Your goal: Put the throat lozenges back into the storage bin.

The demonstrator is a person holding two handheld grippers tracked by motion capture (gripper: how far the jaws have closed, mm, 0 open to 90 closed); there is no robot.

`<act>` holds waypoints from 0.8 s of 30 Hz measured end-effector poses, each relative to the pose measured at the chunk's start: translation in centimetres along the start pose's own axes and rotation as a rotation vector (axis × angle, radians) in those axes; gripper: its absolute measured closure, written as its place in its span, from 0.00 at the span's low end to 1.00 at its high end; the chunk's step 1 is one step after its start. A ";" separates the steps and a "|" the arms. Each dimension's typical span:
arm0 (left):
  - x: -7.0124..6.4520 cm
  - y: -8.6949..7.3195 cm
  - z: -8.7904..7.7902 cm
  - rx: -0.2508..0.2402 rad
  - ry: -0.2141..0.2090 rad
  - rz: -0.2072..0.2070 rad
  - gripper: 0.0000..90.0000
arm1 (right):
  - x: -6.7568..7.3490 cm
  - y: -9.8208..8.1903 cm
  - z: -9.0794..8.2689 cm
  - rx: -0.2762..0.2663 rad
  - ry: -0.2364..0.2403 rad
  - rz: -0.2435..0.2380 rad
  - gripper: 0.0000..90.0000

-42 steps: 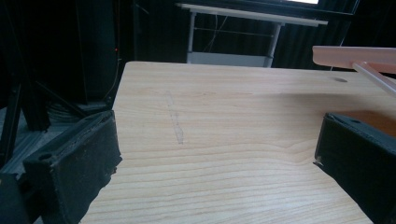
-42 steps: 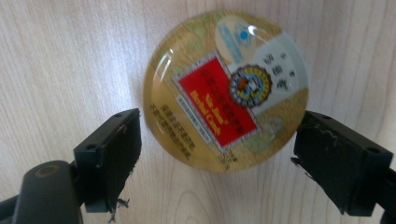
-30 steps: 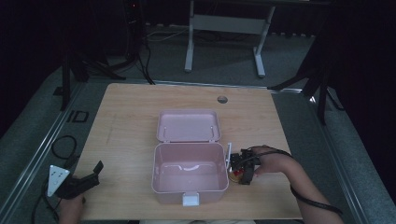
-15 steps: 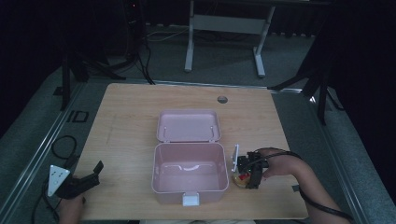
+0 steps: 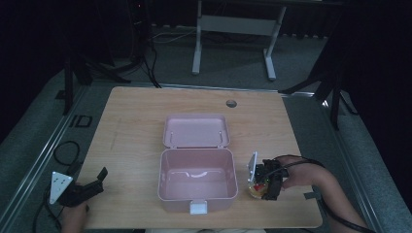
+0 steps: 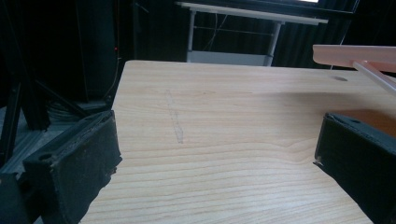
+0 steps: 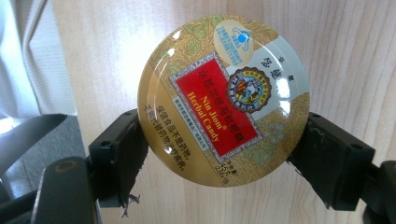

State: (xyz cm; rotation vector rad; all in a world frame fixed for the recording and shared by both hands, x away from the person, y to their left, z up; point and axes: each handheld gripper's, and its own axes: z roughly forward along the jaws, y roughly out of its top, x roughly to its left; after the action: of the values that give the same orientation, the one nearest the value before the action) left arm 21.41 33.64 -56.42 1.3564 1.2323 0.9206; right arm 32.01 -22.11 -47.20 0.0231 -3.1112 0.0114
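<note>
An open pink box [image 5: 197, 203] stands at the table's middle, its lid [image 5: 196, 131] laid back flat behind it. Just right of the box, my right gripper [image 5: 265, 182] points down at the table, shut on a round gold candy tin [image 5: 255, 188]. In the right gripper view the tin [image 7: 224, 100] shows a red label, and the two jaws of the gripper [image 7: 224, 140] press on its rim from both sides. My left gripper [image 5: 90, 180] rests at the table's near left corner, open. Between its wide-apart jaws [image 6: 219, 154] there is bare wood, and the lid's edge [image 6: 355, 53] shows far right.
A round cable hole [image 5: 231, 103] sits near the table's far edge. A black cable [image 5: 63, 150] loops off the left side. White cloth [image 7: 28, 56] lies beyond the near table edge. A white desk frame [image 5: 233, 24] stands on the floor behind.
My right gripper with the tin has shifted slightly right and toward the near edge, beside the box. The left gripper has stayed put.
</note>
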 end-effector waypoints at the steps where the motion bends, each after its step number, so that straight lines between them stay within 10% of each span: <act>1: 0.0 0.0 0.0 0.001 0.001 0.001 0.00 | 0.1 0.0 -0.2 -0.002 0.005 -0.003 0.24; 24: 0.0 0.0 0.0 0.004 0.001 -0.003 0.00 | 2.5 1.3 -8.1 -0.126 -0.097 -0.054 0.24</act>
State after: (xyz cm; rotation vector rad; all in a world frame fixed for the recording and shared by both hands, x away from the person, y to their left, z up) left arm 21.44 33.68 -56.41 1.3576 1.2370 0.9169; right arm 29.79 -20.79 -39.00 0.1072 -3.1998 -0.1920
